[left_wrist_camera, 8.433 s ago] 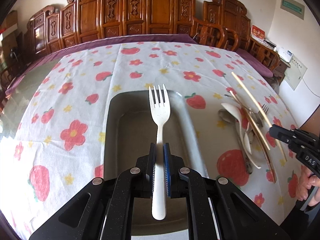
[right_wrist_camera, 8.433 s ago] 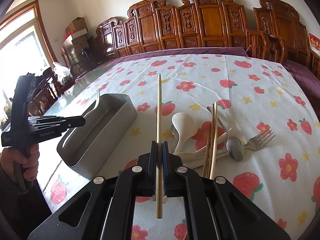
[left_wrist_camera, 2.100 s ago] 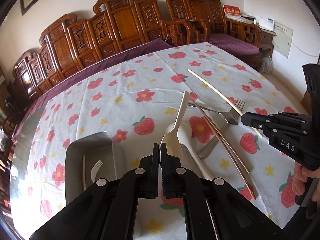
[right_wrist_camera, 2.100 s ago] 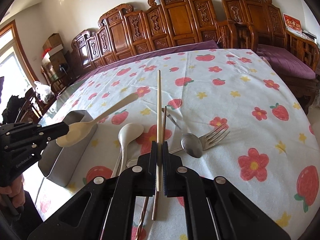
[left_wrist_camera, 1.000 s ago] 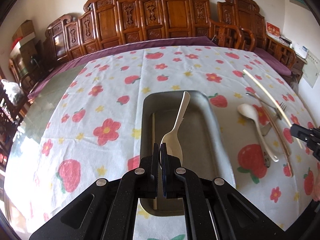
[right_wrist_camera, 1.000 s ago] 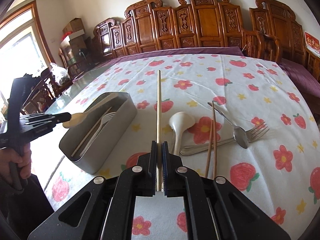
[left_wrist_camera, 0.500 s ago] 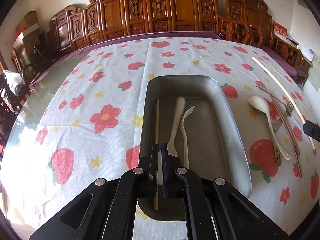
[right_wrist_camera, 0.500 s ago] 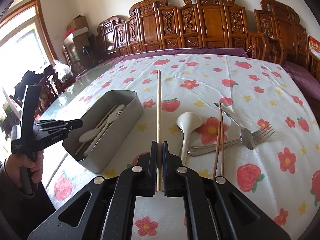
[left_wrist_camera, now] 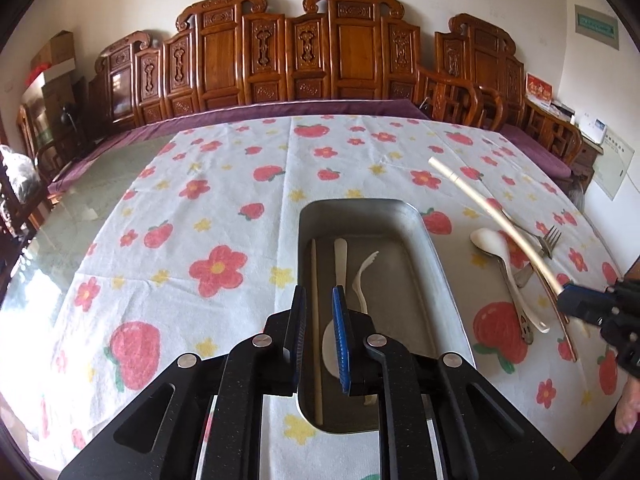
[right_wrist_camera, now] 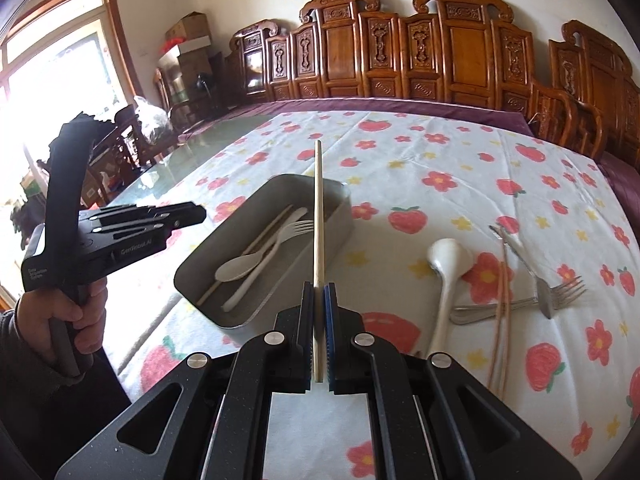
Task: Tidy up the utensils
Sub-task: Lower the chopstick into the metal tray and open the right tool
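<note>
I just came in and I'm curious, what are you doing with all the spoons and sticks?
A person is sorting utensils into a metal tray. The left gripper has just been opening, with nothing between its fingers. A spoon, fork and chopstick lie inside. The right gripper holds another chopstick.

Carved wooden chairs (left_wrist_camera: 352,52), strawberry-print tablecloth (left_wrist_camera: 208,216), cardboard boxes (right_wrist_camera: 188,40), window (right_wrist_camera: 60,68)

The spoon's (left_wrist_camera: 340,268) bowl is partly hidden by the left gripper's (left_wrist_camera: 319,322) fingers (left wrist view).
</note>
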### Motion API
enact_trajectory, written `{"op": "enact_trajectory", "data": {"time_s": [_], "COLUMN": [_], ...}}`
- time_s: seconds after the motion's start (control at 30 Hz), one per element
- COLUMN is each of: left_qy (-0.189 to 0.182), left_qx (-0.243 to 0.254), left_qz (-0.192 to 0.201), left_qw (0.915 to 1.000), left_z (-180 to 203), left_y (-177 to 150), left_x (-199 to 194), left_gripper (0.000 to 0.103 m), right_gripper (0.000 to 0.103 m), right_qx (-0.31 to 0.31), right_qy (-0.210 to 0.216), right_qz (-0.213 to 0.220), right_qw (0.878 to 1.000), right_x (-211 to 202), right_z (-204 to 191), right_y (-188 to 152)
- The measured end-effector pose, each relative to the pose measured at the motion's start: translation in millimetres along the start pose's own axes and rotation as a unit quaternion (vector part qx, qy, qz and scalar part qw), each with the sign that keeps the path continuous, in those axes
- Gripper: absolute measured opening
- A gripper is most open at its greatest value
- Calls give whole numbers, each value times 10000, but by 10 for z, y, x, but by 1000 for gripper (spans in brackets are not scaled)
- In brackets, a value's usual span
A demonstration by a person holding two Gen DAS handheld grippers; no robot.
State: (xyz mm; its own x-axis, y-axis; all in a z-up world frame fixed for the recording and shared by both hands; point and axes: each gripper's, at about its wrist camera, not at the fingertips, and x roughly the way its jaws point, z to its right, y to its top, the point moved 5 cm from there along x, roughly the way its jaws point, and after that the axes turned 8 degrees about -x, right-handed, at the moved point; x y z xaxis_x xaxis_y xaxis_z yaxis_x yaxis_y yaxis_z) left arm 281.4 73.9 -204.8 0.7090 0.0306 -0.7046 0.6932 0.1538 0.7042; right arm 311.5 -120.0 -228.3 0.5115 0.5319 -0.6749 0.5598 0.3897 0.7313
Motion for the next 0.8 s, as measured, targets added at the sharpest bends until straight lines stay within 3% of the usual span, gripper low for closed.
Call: {"op": "enact_trajectory", "data": {"time_s": [0.3, 0.8], "left_qy": [-106, -204], "left_qx": [-153, -276], "left_qz": [21, 65], "left_qw": [9998, 9994], "left_z": [-270, -414], "left_y": [73, 112], "left_x": [-58, -139], "left_gripper": [12, 12], "right_gripper": [6, 6], "right_qx": [301, 377], "right_qy": [206, -34], "right_qz": [-357, -792], "right_qw": [9987, 9961], "right_x": [373, 828], "right_z": [-334, -514], "right_y": [94, 199]}}
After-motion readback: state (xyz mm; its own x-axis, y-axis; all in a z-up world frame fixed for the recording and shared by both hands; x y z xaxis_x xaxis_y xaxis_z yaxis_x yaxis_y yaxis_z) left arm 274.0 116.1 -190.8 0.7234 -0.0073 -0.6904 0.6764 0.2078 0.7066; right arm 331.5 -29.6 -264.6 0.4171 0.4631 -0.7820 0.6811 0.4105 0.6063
